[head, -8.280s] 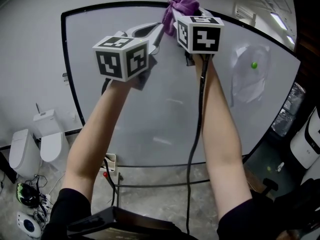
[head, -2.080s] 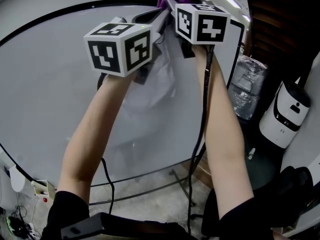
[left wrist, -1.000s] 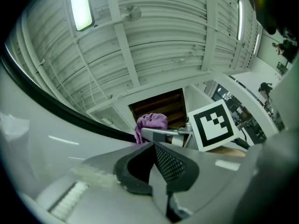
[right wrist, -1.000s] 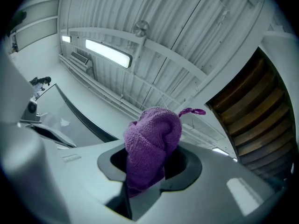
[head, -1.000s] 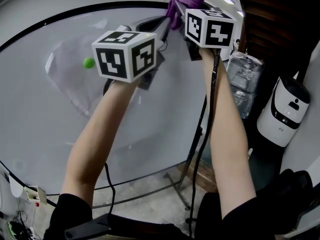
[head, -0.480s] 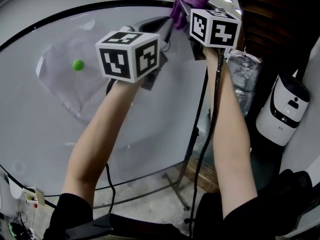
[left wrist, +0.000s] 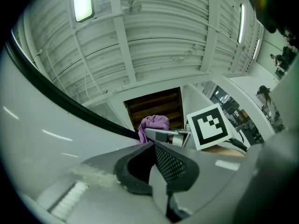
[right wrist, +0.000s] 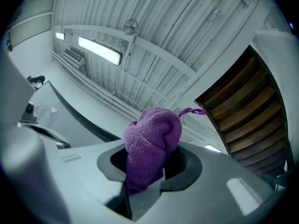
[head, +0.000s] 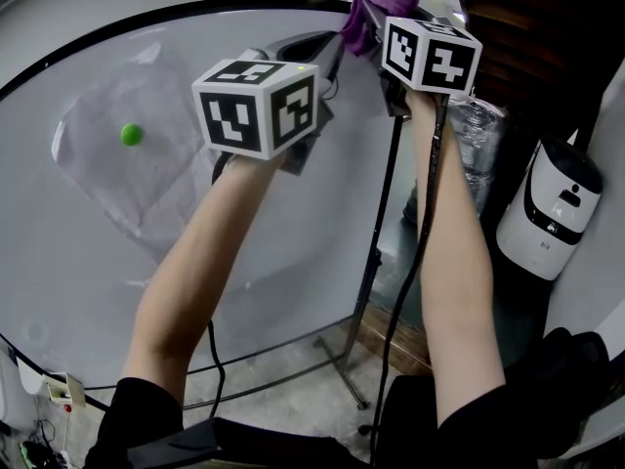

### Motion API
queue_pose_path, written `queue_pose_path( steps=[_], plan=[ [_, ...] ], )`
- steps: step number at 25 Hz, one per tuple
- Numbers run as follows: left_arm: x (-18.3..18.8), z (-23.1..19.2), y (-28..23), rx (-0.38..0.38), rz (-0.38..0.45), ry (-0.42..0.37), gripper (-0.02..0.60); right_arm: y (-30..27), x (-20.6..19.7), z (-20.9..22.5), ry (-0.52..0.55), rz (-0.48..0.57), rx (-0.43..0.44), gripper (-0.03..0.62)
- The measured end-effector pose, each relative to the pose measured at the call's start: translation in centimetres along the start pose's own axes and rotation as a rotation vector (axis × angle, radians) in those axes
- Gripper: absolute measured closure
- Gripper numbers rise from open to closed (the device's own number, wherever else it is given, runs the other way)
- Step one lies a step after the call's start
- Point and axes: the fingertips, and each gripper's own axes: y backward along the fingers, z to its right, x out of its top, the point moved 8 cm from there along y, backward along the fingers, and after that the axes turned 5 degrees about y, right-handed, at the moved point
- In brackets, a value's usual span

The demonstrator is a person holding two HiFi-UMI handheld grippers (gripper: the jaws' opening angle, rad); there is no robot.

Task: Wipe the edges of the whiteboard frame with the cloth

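The whiteboard's black frame (head: 146,20) curves along the top and runs down the right side. A bunched purple cloth (head: 376,0) presses on the top edge near the right corner, with my right gripper (head: 379,29) shut on it. In the right gripper view the cloth (right wrist: 152,139) bulges out from between the jaws of that gripper (right wrist: 148,167), with the frame (right wrist: 79,113) behind. My left gripper (head: 327,49) is just left of it, shut with nothing in it; its own view shows its jaws meeting at the gripper's tip (left wrist: 154,147), the cloth (left wrist: 153,124) beyond.
A sheet of paper held by a green magnet (head: 130,135) hangs on the board. The stand's legs (head: 342,355) are below. To the right are a plastic-wrapped bundle (head: 471,125) and a white and black appliance (head: 549,213). A cable (head: 405,262) hangs from my right gripper.
Both grippers and the cloth have slid right along the top edge towards the board's right corner. The paper and magnet have shifted left in view.
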Motion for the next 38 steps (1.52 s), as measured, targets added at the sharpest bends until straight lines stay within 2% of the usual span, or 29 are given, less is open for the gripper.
queue_pose_path(
  steps=[11,20,38],
  plan=[
    [-2.1,1.3,-2.3,-0.027,-0.023,0.023,0.578,0.8,-2.4,4.8,-0.030,-0.033,-0.059,0.447],
    [-3.3,2.0,-2.8,-0.043,-0.035,0.042,0.578,1.5,-4.1,6.6,-0.075,-0.044,-0.086,0.447],
    [-6.8,3.3,-1.9,-0.073,-0.090,0.090,0.578,4.7,-9.6,5.6,-0.187,-0.095,-0.077,0.447]
  ],
)
